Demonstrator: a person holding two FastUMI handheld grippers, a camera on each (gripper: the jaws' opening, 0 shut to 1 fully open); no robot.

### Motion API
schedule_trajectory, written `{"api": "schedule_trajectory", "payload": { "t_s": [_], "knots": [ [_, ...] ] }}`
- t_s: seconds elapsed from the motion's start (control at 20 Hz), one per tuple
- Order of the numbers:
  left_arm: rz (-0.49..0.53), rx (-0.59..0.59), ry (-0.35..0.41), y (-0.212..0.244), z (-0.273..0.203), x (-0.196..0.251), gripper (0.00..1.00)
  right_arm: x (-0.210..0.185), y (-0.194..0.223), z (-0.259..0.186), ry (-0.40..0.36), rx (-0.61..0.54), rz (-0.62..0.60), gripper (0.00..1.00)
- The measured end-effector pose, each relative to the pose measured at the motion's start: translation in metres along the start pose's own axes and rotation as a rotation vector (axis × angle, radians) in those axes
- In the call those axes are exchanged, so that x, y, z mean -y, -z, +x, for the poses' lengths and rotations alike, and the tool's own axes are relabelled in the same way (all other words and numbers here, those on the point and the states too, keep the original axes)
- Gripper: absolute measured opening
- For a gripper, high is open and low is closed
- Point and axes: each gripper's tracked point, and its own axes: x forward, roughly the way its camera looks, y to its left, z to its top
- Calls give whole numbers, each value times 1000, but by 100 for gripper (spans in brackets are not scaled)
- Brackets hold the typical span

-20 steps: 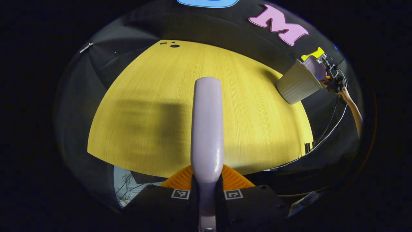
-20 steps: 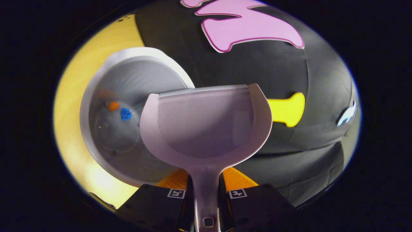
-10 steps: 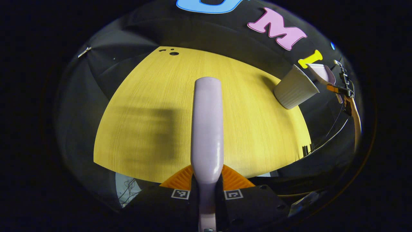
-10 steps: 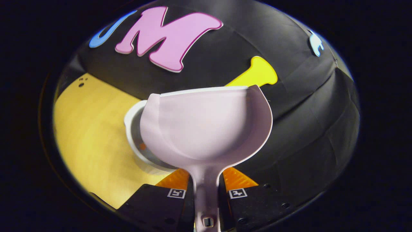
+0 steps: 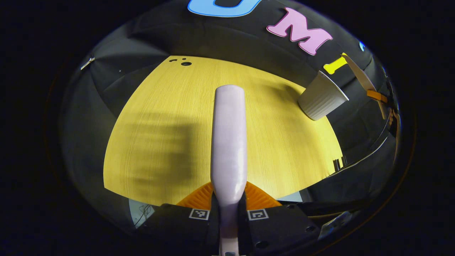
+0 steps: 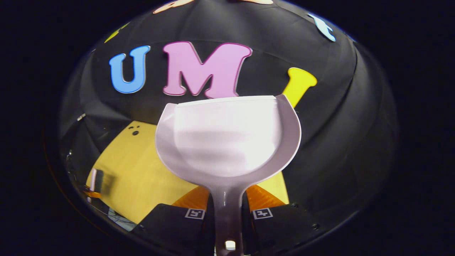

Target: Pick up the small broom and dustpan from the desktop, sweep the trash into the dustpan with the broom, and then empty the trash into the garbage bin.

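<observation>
Change: dustpan (image 6: 227, 138) raised away from bin (image 5: 321, 96), now facing the booth wall; a second ago tipped over the bin.
Left gripper (image 5: 227, 209): pinching the broom (image 5: 229, 142) handle above the desktop (image 5: 170, 117).
Right gripper (image 6: 227, 209): clamped on the dustpan handle.
Bin: upright at the desktop's far right.
</observation>
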Motion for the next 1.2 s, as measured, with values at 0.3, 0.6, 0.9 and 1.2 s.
{"api": "schedule_trajectory", "payload": {
  "t_s": [0.3,0.6,0.9,1.2],
  "knots": [
    [44,18,-47,-12,14,-7,25,-117,51,34,-204,-112,4,34],
    [59,-10,-98,-10,45,-4,24,-189,161,65,-299,-301,32,31],
    [71,-55,-138,-13,86,1,25,-188,249,99,-243,-460,20,34],
    [52,-139,-194,-17,123,1,24,-190,273,144,-207,-507,61,31]
  ]
}}
